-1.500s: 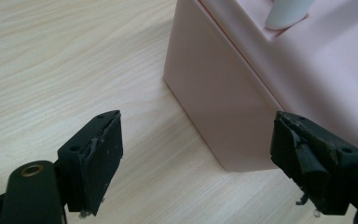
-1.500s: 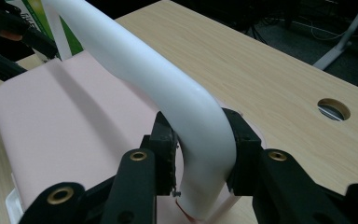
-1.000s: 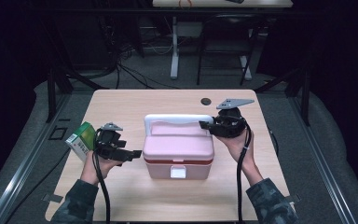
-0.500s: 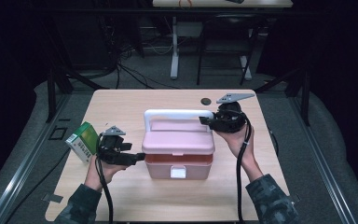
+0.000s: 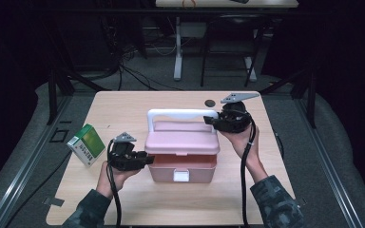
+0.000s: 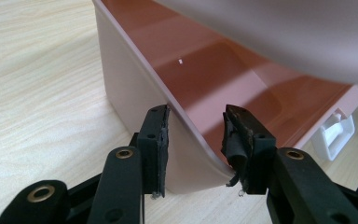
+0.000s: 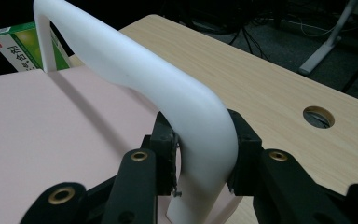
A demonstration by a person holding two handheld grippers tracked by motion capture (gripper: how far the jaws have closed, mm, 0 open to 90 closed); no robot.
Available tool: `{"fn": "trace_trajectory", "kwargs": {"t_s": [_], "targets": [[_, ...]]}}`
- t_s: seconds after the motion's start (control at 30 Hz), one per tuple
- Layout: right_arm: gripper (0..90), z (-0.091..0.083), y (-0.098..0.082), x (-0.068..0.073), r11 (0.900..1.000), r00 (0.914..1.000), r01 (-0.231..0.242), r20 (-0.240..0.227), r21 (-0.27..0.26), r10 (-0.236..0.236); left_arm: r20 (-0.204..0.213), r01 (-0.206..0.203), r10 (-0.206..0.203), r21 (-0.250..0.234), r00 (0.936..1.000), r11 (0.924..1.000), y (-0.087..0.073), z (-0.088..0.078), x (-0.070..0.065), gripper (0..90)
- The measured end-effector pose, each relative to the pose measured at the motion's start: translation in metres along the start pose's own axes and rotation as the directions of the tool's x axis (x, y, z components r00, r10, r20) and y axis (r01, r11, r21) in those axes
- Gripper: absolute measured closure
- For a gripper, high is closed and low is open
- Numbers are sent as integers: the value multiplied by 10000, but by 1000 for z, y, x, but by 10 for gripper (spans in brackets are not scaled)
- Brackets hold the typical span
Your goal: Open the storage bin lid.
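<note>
Right hand-held gripper (image 7: 200, 161) pinches the white arched plastic handle (image 7: 135, 70) of the pink plastic box (image 5: 183, 152), lid (image 5: 183, 140) raised. Left hand-held gripper (image 6: 196, 140), jaws just closing, straddles the box's left wall rim (image 6: 186, 126); only the left pad touches. Box sits mid-table (image 5: 123, 109); green-and-white carton (image 5: 86, 144) lies left.

Dim workroom around a pale wooden surface (image 5: 123, 107)

The light-wood surface has a round cable hole (image 5: 210, 102) near its far edge and stands on a grey floor (image 5: 138, 80), lit from above while the room beyond is dark. Metal rails (image 5: 24, 161) run along the floor at both sides. Behind, cables (image 5: 138, 73) trail past a white desk leg (image 5: 177, 50) and dark frames (image 5: 57, 71).
</note>
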State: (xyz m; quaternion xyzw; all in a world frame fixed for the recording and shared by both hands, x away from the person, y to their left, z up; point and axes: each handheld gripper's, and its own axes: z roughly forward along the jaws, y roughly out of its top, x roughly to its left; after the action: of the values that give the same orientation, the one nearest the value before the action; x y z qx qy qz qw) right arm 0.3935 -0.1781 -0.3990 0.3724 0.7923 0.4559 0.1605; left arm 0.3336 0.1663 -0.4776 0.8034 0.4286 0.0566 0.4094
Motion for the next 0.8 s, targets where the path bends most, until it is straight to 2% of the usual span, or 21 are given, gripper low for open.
{"fn": "trace_trajectory", "kwargs": {"t_s": [0.8], "targets": [[690, 7, 25, -20, 10000, 9999, 21, 147, -13, -21, -189, 119, -120, -22, 9997, 9999, -1, 0, -2, 624]]}}
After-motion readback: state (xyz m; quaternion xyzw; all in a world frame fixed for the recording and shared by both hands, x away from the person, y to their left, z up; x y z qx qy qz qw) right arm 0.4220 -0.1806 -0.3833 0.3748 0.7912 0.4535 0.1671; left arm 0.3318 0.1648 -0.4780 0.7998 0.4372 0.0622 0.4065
